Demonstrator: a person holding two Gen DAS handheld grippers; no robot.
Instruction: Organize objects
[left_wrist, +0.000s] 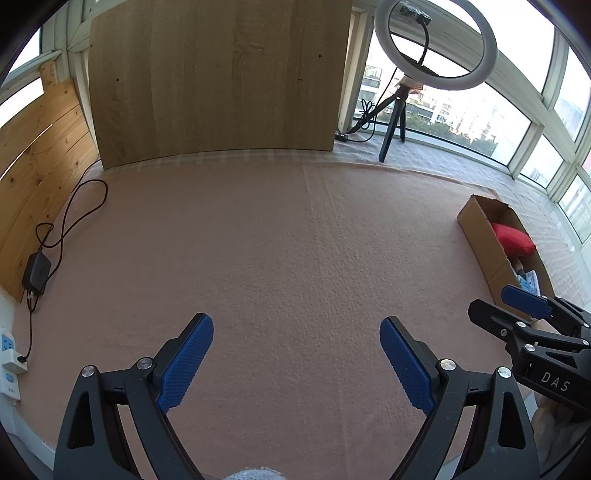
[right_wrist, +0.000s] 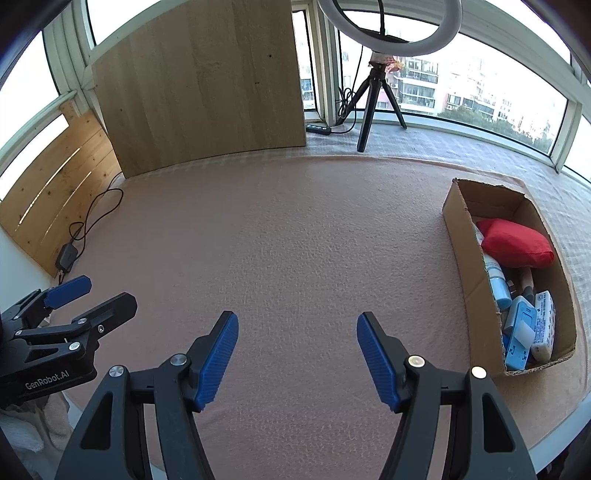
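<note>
A cardboard box (right_wrist: 458, 236) stands at the right on the pink felt mat (right_wrist: 295, 240). It holds a red pouch (right_wrist: 515, 242), a light blue bottle (right_wrist: 498, 288), a blue case (right_wrist: 521, 332) and a white printed packet (right_wrist: 545, 325). The box also shows in the left wrist view (left_wrist: 480, 236) with the red pouch (left_wrist: 513, 238). My left gripper (left_wrist: 295, 332) is open and empty above the mat. My right gripper (right_wrist: 295, 328) is open and empty, left of the box. Each gripper shows in the other's view, left (right_wrist: 92, 295) and right (left_wrist: 495, 299).
A wooden board (right_wrist: 199, 88) leans at the back. A ring light on a tripod (right_wrist: 384, 37) stands at the back right by the windows. A black power adapter with cable (left_wrist: 37, 271) lies at the left edge beside a wooden panel (left_wrist: 40, 177).
</note>
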